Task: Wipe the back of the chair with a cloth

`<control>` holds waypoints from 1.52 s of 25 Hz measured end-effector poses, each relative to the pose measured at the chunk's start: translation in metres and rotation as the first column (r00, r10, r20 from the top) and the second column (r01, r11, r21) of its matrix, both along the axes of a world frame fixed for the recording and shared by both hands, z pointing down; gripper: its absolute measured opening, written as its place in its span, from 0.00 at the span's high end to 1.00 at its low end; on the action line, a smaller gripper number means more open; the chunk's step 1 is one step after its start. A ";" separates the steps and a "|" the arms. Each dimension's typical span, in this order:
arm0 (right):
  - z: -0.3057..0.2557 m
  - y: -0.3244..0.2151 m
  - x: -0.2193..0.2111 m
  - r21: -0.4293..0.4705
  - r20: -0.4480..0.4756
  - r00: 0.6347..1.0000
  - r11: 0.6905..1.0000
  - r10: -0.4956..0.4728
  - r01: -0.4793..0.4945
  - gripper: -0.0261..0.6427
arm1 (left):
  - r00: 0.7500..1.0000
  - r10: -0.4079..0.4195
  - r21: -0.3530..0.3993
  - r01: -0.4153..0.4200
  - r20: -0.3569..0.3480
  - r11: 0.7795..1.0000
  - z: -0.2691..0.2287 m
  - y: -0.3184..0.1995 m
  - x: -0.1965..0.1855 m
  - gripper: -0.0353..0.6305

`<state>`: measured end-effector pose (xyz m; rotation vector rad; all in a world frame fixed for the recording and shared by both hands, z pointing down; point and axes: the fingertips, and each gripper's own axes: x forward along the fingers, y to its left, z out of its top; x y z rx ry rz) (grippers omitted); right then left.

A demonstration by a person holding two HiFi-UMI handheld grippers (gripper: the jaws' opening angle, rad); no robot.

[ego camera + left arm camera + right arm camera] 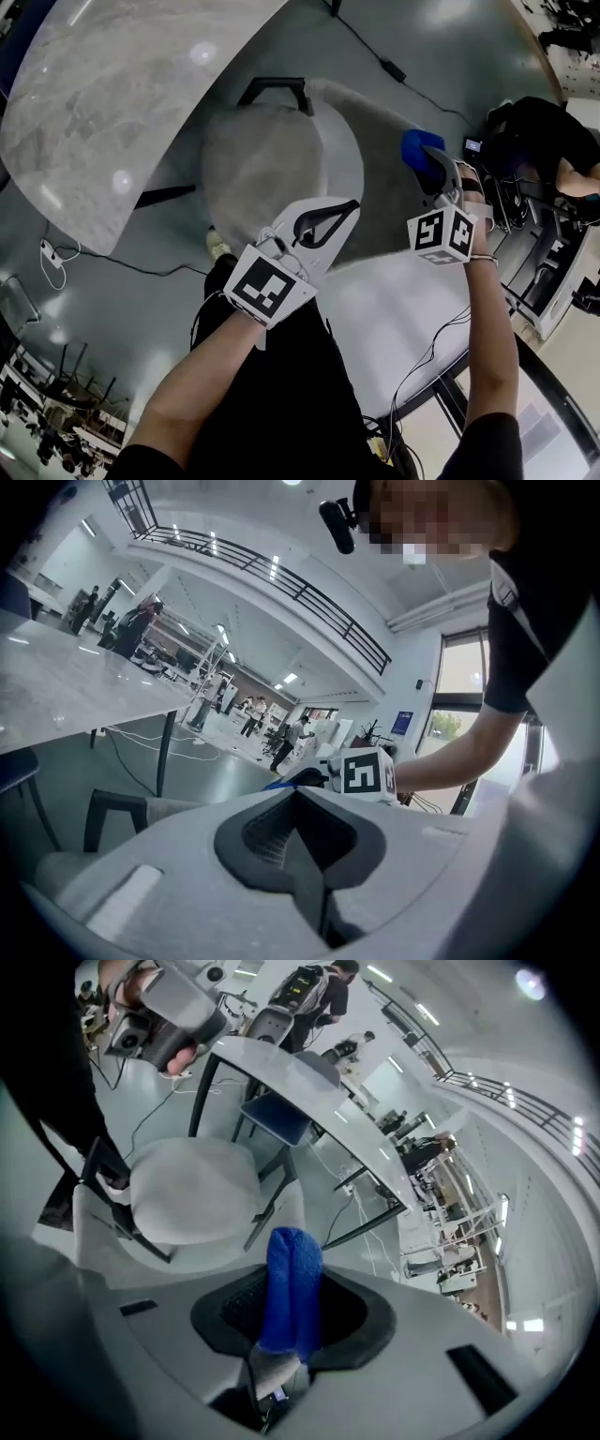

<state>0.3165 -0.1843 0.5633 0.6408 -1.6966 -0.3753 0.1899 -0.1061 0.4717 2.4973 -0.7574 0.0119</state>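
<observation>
The chair has a grey round seat and a curved grey back that rises toward me. My right gripper is shut on a blue cloth, held at the back's upper right edge. In the right gripper view the folded cloth stands up between the jaws, above the seat. My left gripper hangs over the seat's near side with its jaws shut and nothing in them. The left gripper view shows its shut jaws and, beyond them, the right gripper's marker cube.
A marble-topped table stands left of the chair. A black cable runs across the grey floor behind it. A white tabletop lies below my arms, and black equipment sits at the right. Several people stand far off in the hall.
</observation>
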 end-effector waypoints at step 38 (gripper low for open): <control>0.041 0.111 -0.031 -0.285 -0.067 0.984 0.941 0.168 -0.180 0.78 | 0.996 0.083 -0.045 -0.083 -0.019 0.995 0.028 0.026 -0.011 0.94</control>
